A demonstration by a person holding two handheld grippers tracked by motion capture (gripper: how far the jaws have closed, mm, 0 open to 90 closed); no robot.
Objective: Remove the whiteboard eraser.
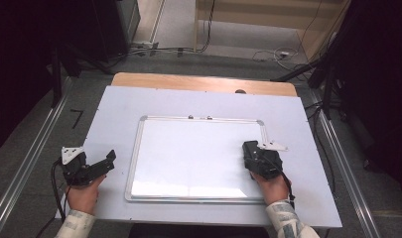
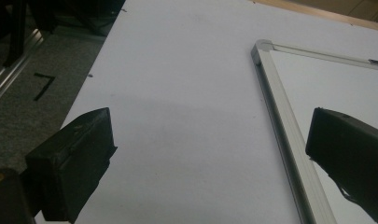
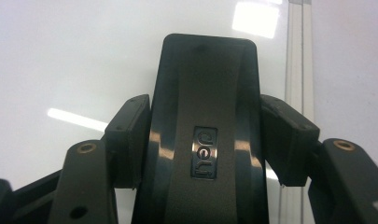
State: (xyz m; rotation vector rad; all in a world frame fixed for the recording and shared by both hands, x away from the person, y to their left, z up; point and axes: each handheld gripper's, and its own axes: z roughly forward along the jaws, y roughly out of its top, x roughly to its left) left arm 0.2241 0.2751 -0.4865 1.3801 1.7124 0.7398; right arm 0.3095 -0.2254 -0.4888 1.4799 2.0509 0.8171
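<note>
A black eraser with a small silver logo stands clamped over the clean, silver-framed whiteboard lying flat.

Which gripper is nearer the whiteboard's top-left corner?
Left. The left gripper hovers over the table just off the whiteboard's left edge, below that corner; the right gripper, shut on a black eraser, is over the board's right side.

We can't see the underside of the black plastic block with the embossed logo plate: it hides the white board surface beneath it, and the frame edge cuts it off at 6 o'clock. In the left gripper view, the aluminium-framed whiteboard runs out at 3 and 6 o'clock. In the high view, the two small dark clips on its top rail are too small to identify.
</note>
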